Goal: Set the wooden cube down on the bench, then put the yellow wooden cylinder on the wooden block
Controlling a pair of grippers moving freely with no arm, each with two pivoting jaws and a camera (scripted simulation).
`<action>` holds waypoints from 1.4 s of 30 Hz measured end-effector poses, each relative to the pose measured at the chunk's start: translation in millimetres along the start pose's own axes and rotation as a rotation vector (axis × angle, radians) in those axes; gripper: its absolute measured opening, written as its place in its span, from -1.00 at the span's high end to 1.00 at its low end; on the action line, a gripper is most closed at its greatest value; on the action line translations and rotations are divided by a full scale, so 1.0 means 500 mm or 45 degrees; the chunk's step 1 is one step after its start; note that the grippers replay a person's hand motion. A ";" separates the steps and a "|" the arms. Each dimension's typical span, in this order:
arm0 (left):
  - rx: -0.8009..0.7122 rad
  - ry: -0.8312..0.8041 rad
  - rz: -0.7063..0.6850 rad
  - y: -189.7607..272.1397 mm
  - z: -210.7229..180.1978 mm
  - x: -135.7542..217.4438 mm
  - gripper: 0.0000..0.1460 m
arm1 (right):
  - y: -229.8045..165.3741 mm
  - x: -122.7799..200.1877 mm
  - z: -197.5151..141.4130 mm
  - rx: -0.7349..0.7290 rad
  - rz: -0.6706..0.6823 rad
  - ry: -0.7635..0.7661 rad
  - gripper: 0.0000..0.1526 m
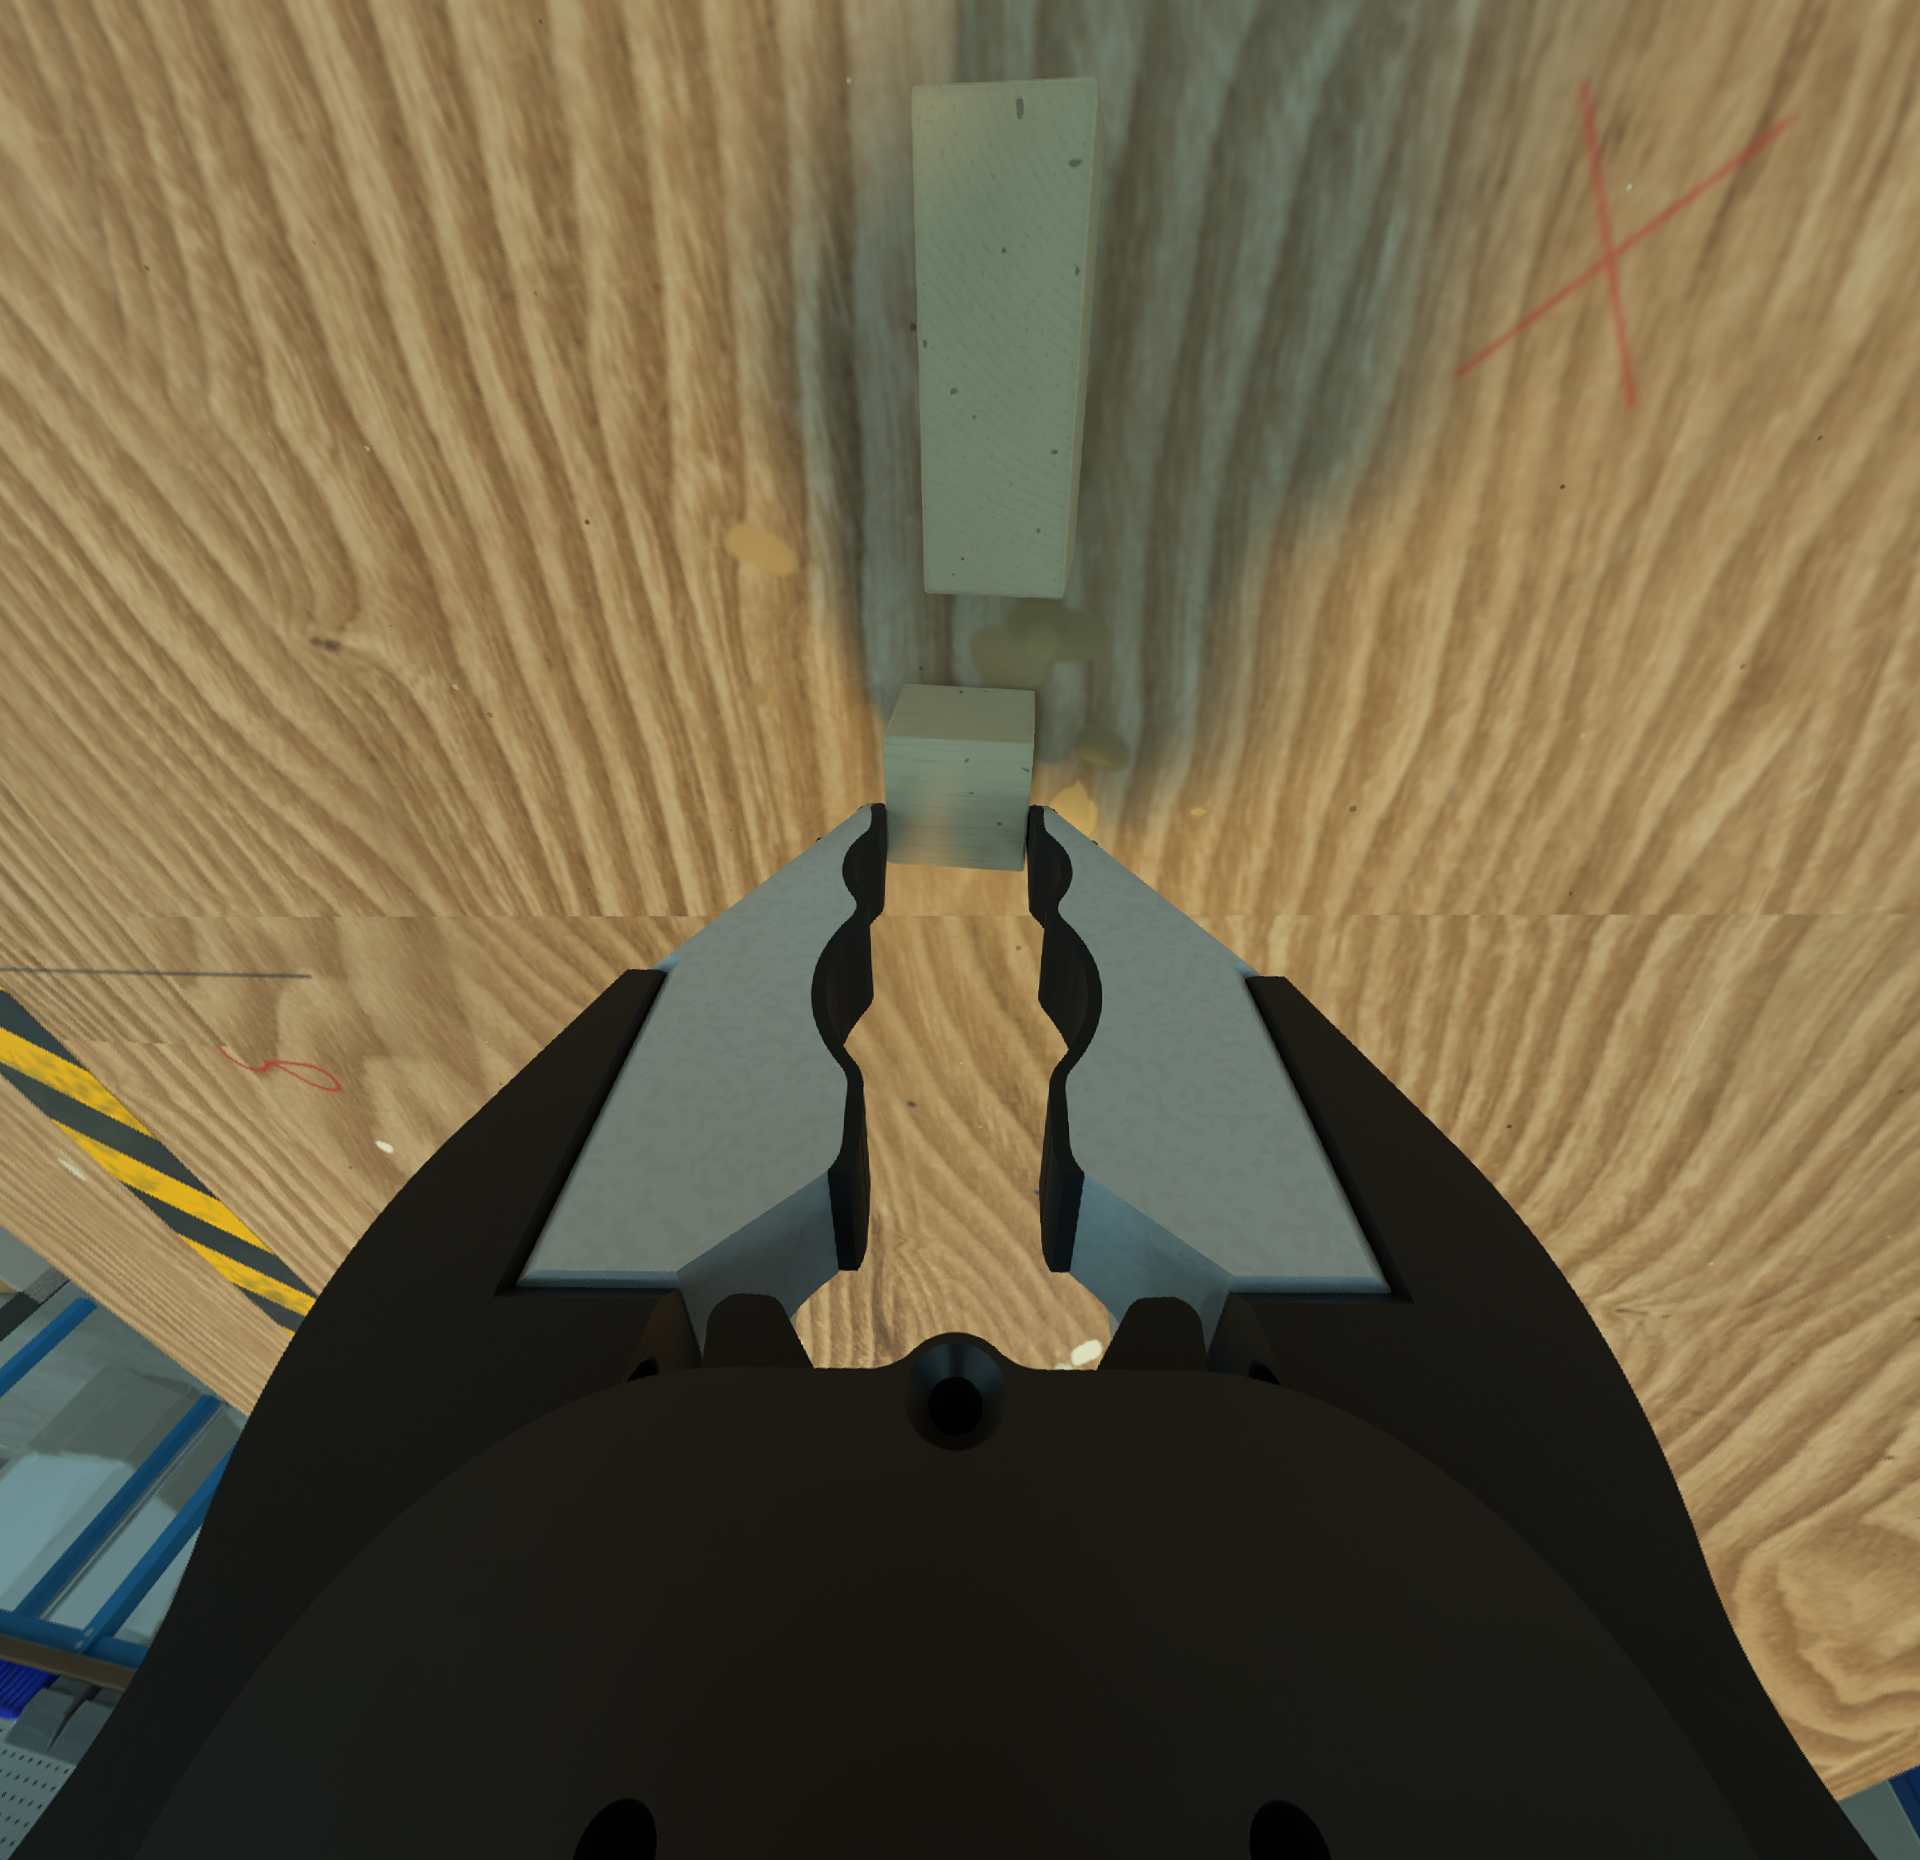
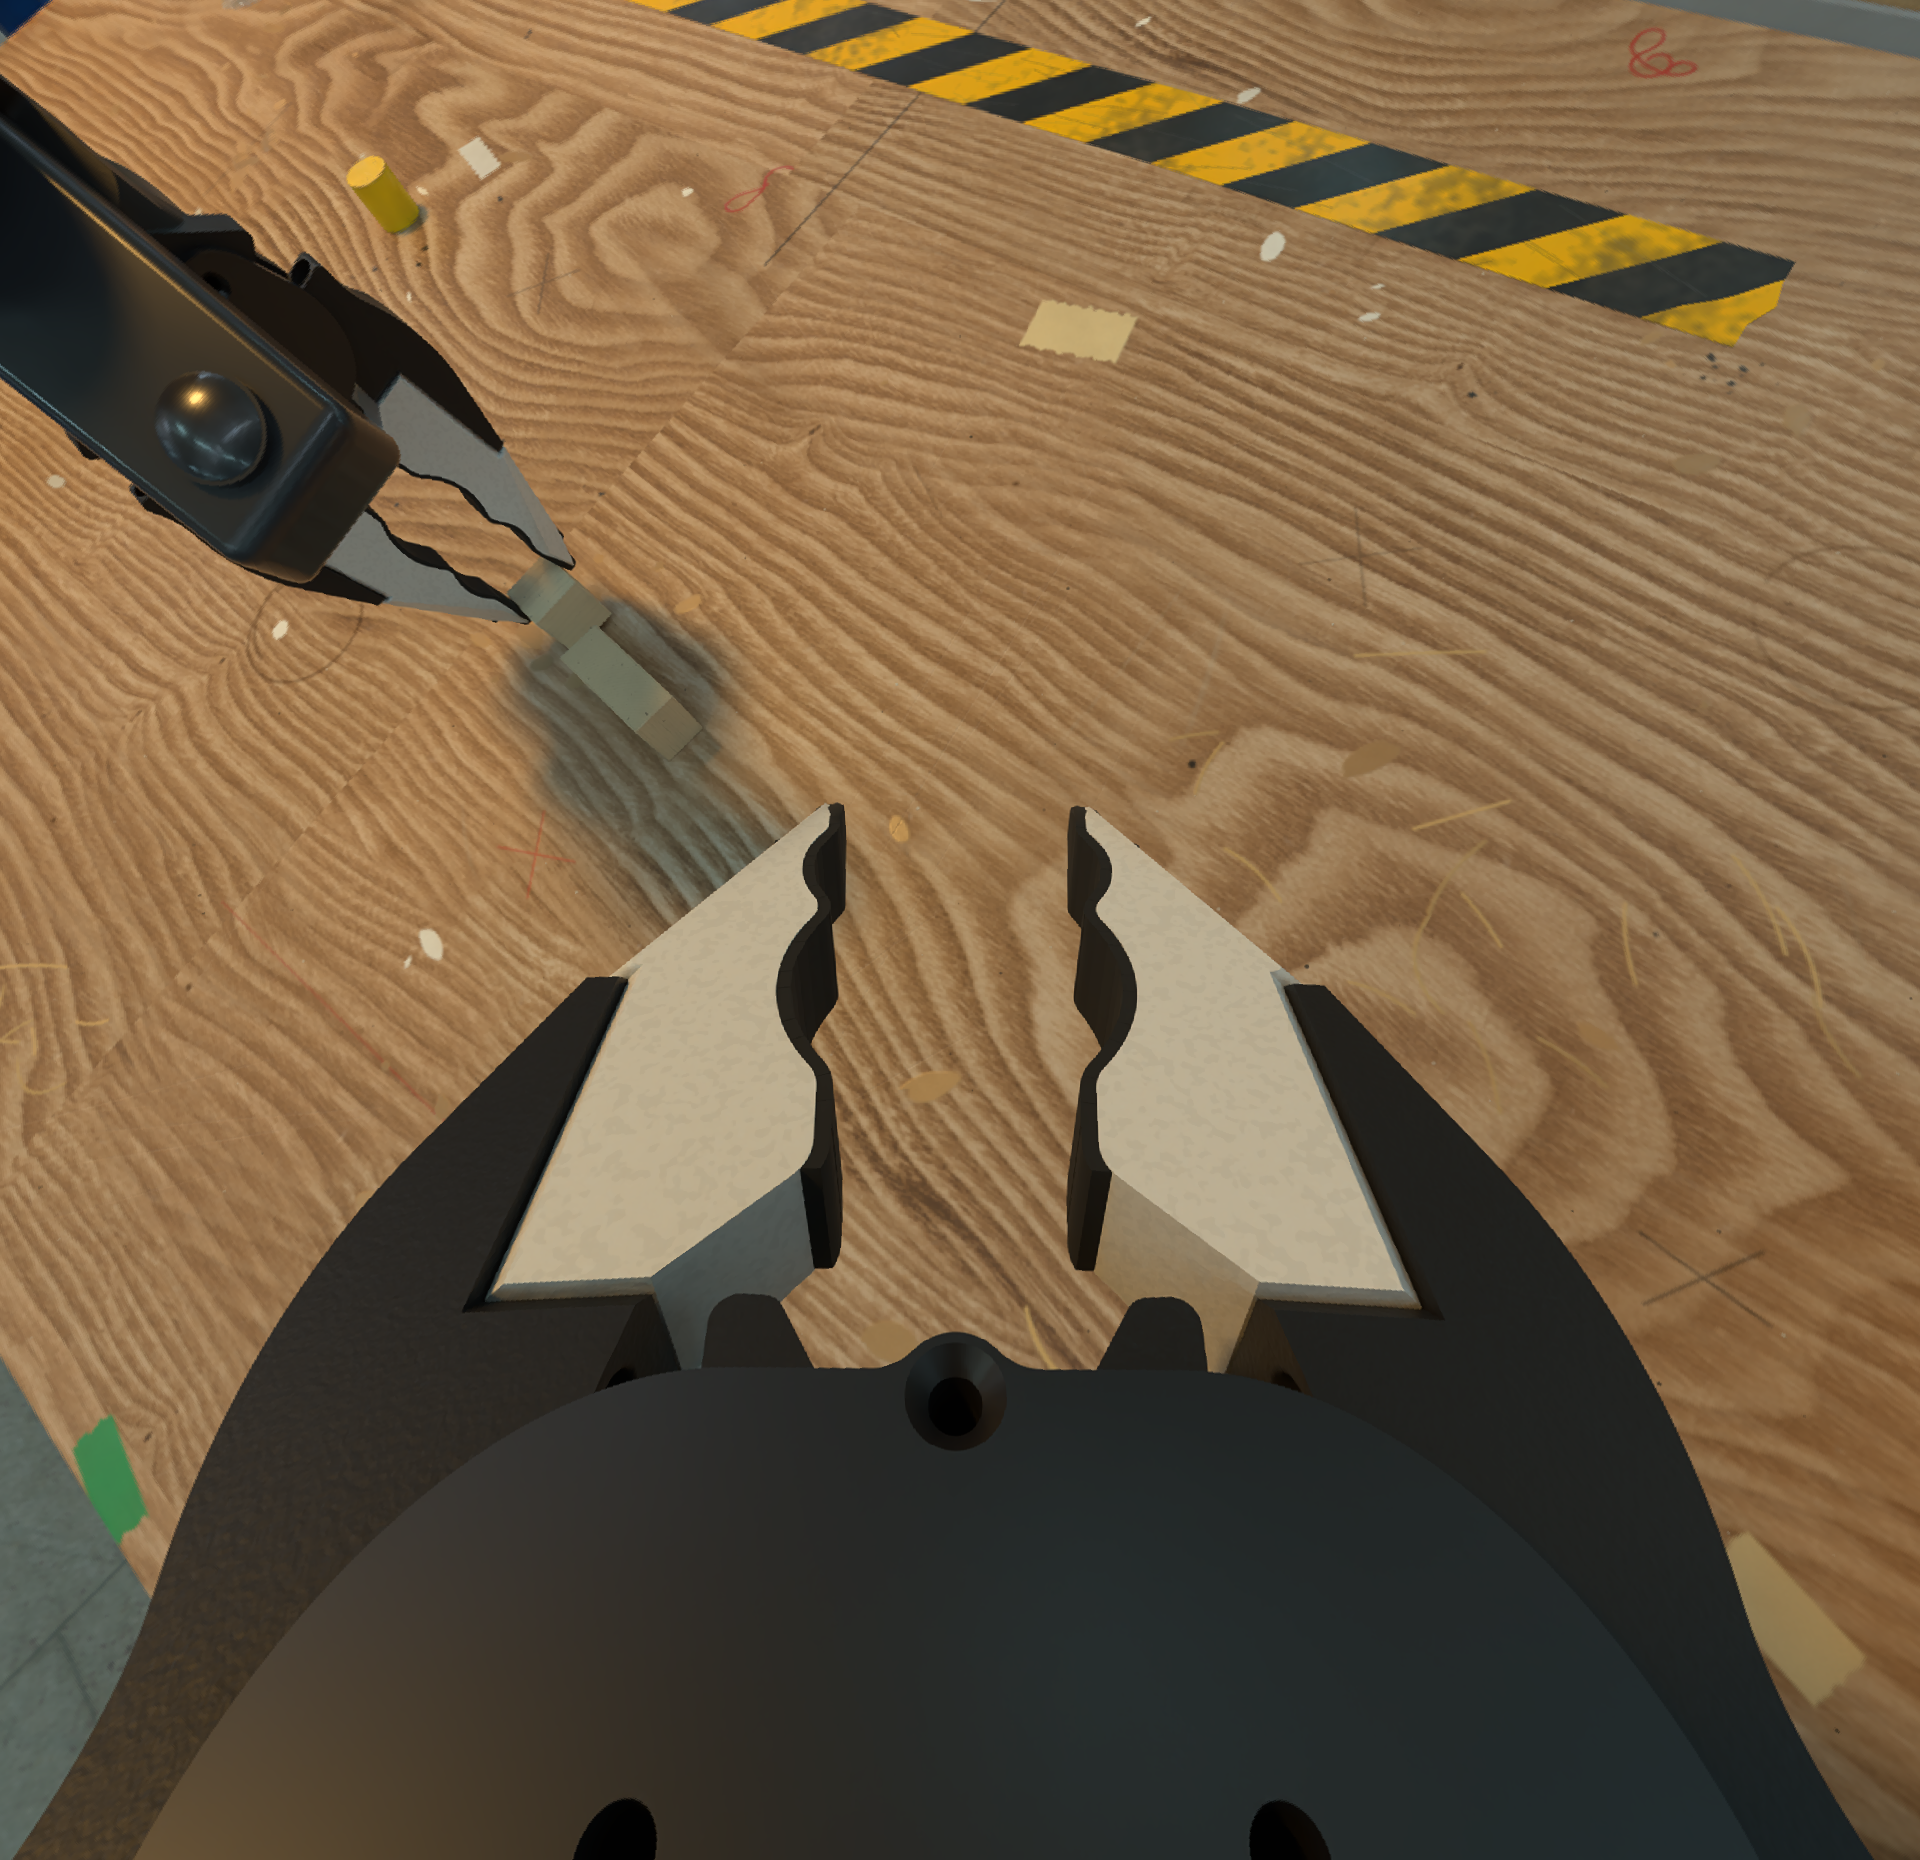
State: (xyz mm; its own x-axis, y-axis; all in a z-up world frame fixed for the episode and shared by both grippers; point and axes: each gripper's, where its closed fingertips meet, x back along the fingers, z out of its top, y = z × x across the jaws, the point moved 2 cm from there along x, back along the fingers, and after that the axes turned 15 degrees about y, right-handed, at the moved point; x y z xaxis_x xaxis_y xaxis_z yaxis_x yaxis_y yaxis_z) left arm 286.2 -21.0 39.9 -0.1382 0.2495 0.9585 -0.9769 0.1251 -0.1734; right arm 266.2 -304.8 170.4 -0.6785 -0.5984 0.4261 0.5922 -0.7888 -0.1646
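Observation:
My left gripper (image 1: 956,836) is shut on the small pale wooden cube (image 1: 958,771) at its fingertips and holds it above the bench. A long pale wooden block (image 1: 1000,335) lies flat on the bench just beyond the cube. In the right wrist view the left gripper (image 2: 549,589) holds the cube (image 2: 551,597) next to the block (image 2: 634,690). The yellow wooden cylinder (image 2: 382,192) stands upright far off at the upper left. My right gripper (image 2: 956,836) is open and empty over bare bench.
The wooden bench (image 2: 1143,584) carries a yellow-and-black striped tape (image 2: 1143,117) along its far side, a tan tape patch (image 2: 1078,333) and red marks (image 1: 1608,252). The bench edge and blue shelving (image 1: 94,1478) show at the lower left of the left wrist view.

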 end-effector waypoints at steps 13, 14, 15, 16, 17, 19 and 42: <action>0.001 0.003 0.010 0.001 0.016 -0.005 0.64 | 0.002 -0.001 -0.005 -0.006 0.001 -0.013 0.44; -0.002 0.001 0.010 0.001 0.016 -0.005 0.64 | 0.002 -0.002 -0.006 -0.006 0.000 -0.014 0.44; -0.006 0.000 0.008 0.002 0.017 -0.006 0.64 | 0.002 -0.001 -0.005 -0.006 -0.001 -0.013 0.44; -0.008 -0.001 0.007 0.003 0.017 -0.006 0.64 | 0.002 -0.001 -0.005 -0.007 0.000 -0.012 0.44; -0.008 -0.003 0.007 0.003 0.017 -0.007 0.64 | 0.003 -0.001 -0.005 -0.007 0.000 -0.010 0.44; -0.009 -0.005 0.009 0.003 0.017 -0.007 0.64 | 0.003 -0.001 -0.005 -0.010 0.000 -0.009 0.44; 0.063 0.255 0.178 -0.041 0.031 0.128 0.37 | 0.006 -0.002 -0.010 -0.025 0.001 -0.019 0.43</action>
State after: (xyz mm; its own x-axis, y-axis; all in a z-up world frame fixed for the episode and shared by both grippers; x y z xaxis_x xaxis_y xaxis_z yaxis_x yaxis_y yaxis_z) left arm 295.1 -22.4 108.5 -0.2426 0.4471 0.8609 -0.9579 0.0299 -0.2854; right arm 266.5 -307.1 165.1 -0.6715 -0.5970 0.4391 0.5840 -0.7910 -0.1823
